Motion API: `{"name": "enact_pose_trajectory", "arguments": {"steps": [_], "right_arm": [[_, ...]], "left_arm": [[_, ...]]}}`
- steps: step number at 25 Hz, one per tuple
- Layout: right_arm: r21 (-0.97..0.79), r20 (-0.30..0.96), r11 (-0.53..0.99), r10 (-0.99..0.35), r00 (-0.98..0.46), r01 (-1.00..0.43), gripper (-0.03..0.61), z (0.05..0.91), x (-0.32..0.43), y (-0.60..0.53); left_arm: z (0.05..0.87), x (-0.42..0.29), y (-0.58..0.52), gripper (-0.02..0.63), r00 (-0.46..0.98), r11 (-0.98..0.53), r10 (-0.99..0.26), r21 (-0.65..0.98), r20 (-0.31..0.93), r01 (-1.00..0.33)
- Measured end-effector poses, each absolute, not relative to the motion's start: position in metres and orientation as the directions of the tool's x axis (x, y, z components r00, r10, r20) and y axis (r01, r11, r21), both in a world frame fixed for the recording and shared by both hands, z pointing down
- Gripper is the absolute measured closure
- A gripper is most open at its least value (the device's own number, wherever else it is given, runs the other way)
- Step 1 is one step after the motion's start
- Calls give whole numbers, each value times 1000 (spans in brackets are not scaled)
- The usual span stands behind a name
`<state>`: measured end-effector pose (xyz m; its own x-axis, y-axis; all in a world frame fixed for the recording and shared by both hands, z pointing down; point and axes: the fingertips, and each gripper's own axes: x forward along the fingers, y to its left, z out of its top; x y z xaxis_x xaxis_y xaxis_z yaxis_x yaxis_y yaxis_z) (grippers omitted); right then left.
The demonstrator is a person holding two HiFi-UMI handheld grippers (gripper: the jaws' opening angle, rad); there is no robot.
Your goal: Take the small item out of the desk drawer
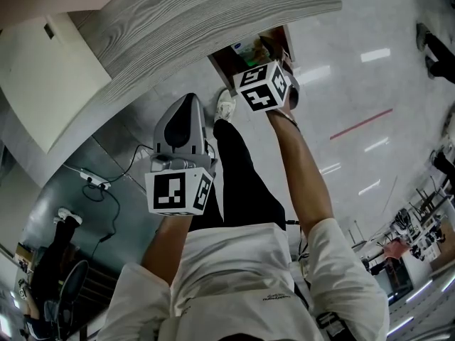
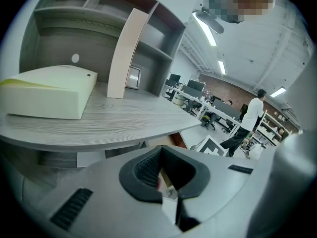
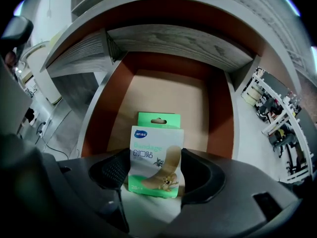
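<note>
A small green and white bandage box (image 3: 154, 157) stands upright between the jaws of my right gripper (image 3: 156, 173), which is shut on it. It hangs just above the open wooden drawer (image 3: 163, 90), whose tan floor shows bare behind it. In the head view, the right gripper (image 1: 266, 52) reaches into the drawer (image 1: 226, 64) under the grey desk top (image 1: 213, 13). My left gripper (image 1: 186, 119) hangs lower, apart from the drawer, shut and holding nothing. Seen from the left gripper view, the left gripper (image 2: 166, 175) points across the desk top (image 2: 124, 118).
A pale box (image 2: 49, 90) and a beige upright panel (image 2: 126, 53) rest on the desk, with shelves behind. A power strip with cables (image 1: 96, 183) lies on the floor at left. My shoe (image 1: 225, 105) is below the drawer. A person in white (image 2: 250, 115) stands far off.
</note>
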<state>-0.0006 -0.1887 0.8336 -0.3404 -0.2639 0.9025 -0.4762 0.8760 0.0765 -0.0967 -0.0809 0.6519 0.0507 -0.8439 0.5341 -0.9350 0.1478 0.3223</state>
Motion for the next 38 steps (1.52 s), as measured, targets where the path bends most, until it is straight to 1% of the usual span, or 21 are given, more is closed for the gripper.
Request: {"name": "enact_pose_trajectory", "arguments": {"steps": [6,15,23,27,38], "right_arm": [[76,896,860,-281,-345,-504,249,822,3,-187],[40,866,814,-318,-386,-580,249,783,13,-184],[8,809,762,-386,-444,-648,249,740,18,-174],[-35,772,714,-425,-473,-699,249,713,20,-169],[-54,689,680,-505,-520,-732,250,638,17,-138]], "left_arm": [[646,-95,-78,598,70,125,-846,324,528,-938],[626,-80,-71,598,119,65,-856,332,504,-941],[604,-73,-54,598,142,24,-864,321,484,-947],[589,-70,-47,598,159,-3,-866,313,475,-950],[538,-71,-33,598,173,-53,-887,278,429,-959]]}}
